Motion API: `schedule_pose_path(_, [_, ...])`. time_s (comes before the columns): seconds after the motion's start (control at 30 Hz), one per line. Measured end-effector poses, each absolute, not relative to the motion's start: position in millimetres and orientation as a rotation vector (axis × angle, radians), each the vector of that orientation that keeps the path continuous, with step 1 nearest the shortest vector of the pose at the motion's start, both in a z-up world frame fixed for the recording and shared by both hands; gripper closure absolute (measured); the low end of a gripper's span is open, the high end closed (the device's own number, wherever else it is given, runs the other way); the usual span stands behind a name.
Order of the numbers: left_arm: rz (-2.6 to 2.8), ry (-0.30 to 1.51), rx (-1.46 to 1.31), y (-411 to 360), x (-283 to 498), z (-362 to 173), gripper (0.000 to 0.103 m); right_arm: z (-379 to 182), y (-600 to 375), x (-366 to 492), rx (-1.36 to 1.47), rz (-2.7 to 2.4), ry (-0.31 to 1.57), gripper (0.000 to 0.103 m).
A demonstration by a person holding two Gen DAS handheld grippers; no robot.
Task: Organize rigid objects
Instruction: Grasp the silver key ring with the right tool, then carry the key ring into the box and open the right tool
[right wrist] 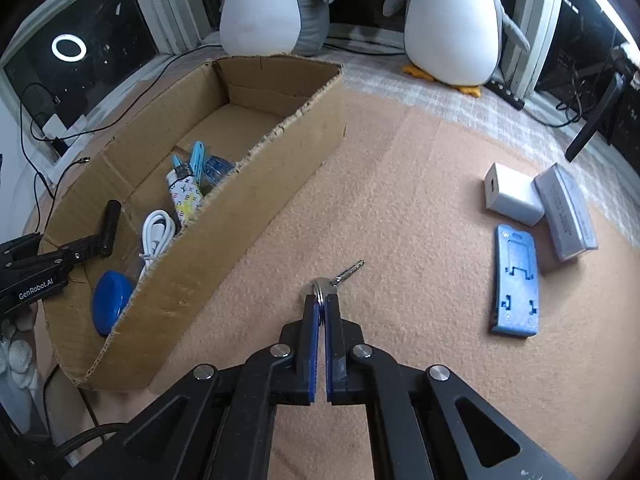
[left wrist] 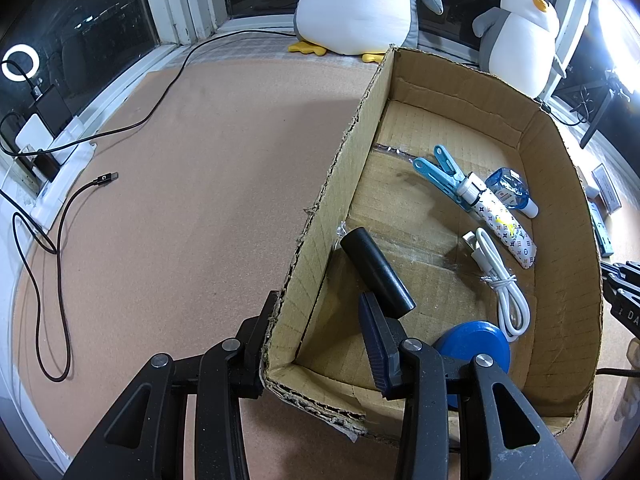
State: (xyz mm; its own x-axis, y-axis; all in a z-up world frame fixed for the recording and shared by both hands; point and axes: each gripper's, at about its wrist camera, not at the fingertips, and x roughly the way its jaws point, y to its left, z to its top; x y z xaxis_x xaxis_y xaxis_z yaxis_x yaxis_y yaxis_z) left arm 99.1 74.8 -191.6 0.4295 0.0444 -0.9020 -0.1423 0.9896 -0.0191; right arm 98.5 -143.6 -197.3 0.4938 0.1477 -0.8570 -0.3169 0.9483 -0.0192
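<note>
I am pinching a key (right wrist: 347, 273) by its ring in my right gripper (right wrist: 321, 306), fingers closed on it, just above the tan floor mat (right wrist: 400, 220) beside the cardboard box (right wrist: 240, 216). My left gripper (left wrist: 320, 320) is spread wide, straddling the box's wall, with a black cylinder (left wrist: 376, 272) lying inside, touching its inner finger.
</note>
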Motion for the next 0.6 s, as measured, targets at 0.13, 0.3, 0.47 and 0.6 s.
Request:
schedule_pose_path(0.13, [0.117,1.121,-0.097,75,99,-192,0.061,-185,-142,94,-0.183,0.284,0.984,0.101])
schedule_pose_path(0.3, [0.116,1.121,-0.098,75,99,-192,0.061,-166,-143,90,-0.163,0.288,0.953,0.101])
schedule_pose_path(0.47, [0.116,1.120,-0.099,75,99,-191,0.061,-141,-137,88,-0.148,0.311,0.898,0.101])
schedule_pose_path(0.6, [0.116,1.121,-0.099,75,99,-191,0.061,-119,-126,92,-0.140,0.343,0.851,0.101])
